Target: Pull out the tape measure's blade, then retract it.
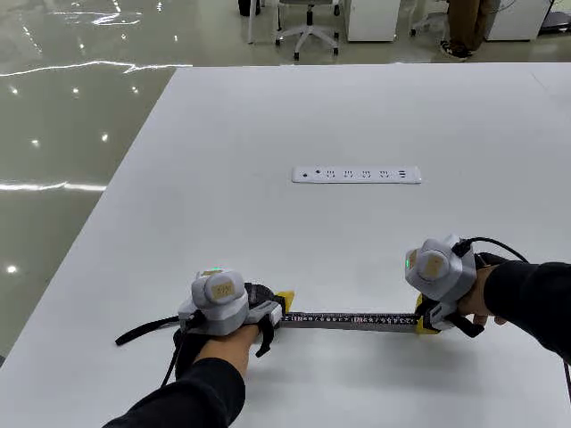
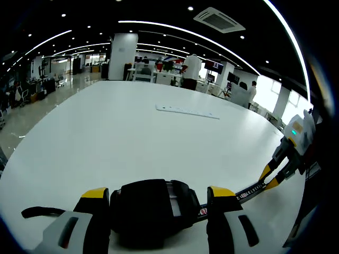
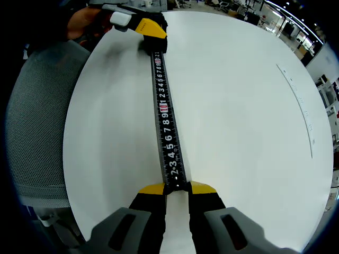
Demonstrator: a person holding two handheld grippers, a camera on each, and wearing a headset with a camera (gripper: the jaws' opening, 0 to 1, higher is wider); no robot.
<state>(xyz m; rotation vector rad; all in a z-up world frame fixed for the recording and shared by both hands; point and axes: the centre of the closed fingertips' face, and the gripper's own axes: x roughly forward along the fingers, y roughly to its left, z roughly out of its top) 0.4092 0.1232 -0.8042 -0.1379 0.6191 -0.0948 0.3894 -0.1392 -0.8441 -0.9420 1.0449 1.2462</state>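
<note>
A black tape measure case (image 2: 151,210) sits clamped between the yellow-tipped jaws of my left gripper (image 2: 158,197), which stands at the lower left of the table (image 1: 230,303). Its dark blade (image 1: 350,318) with white numbers runs flat along the table to the right. My right gripper (image 3: 177,187) is shut on the blade's end, and the blade (image 3: 164,121) stretches away from it to the case (image 3: 152,43). In the head view the right gripper (image 1: 426,319) is at the lower right. A black wrist strap (image 1: 141,331) trails left from the case.
A white power strip (image 1: 357,175) lies mid-table beyond the blade. The white table (image 1: 357,116) stretches far ahead; its left edge drops to a glossy floor. Office chairs (image 1: 308,22) and desks stand at the far end. A grey mesh chair (image 3: 37,127) is beside the table.
</note>
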